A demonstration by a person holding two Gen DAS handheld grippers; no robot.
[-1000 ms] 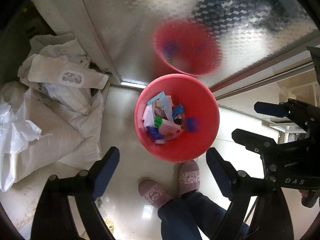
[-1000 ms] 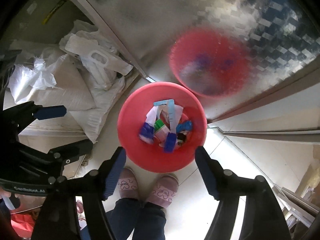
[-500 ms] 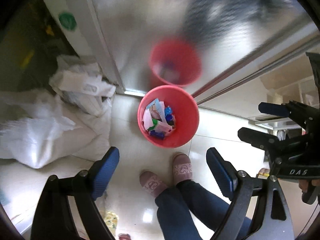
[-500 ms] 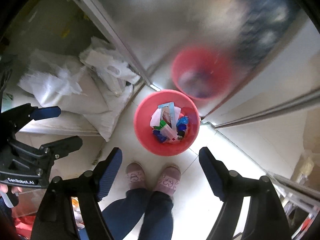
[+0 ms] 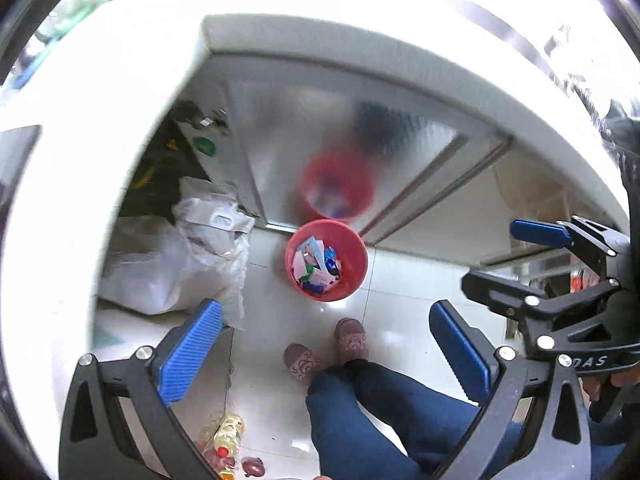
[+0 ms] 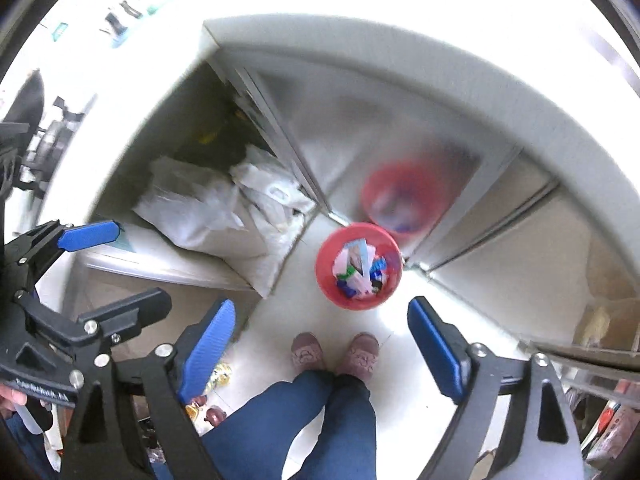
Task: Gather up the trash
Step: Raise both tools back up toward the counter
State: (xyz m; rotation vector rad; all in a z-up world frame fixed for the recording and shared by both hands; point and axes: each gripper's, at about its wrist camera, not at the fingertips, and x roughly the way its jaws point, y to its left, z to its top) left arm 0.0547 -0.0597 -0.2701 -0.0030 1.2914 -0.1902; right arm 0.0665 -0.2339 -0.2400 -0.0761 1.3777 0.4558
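A red bin [image 5: 326, 259] [image 6: 358, 266] stands far below on the pale tiled floor, filled with paper scraps, wrappers and blue bits. My left gripper [image 5: 325, 346] hangs high above it, pointing steeply down, its jaws opening with nothing between the blue pads. My right gripper [image 6: 320, 338] is beside it at a like height, jaws also opening and empty. Each gripper shows in the other's view: the right gripper [image 5: 508, 258] at the right edge, the left gripper [image 6: 116, 268] at the left.
A white countertop edge [image 5: 360, 56] [image 6: 400, 40] arcs across the top. Below it, shiny cabinet doors [image 5: 280, 132] mirror the bin. White sacks [image 5: 176, 256] [image 6: 224, 216] pile at the left. The person's slippers [image 5: 348, 338] and blue trousers [image 6: 308, 420] fill the bottom; bottles [image 5: 226, 436] lie on the floor.
Both grippers have risen a long way; the bin has shrunk in both views and the countertop edge has come into sight. Both pairs of jaws stand wider apart.
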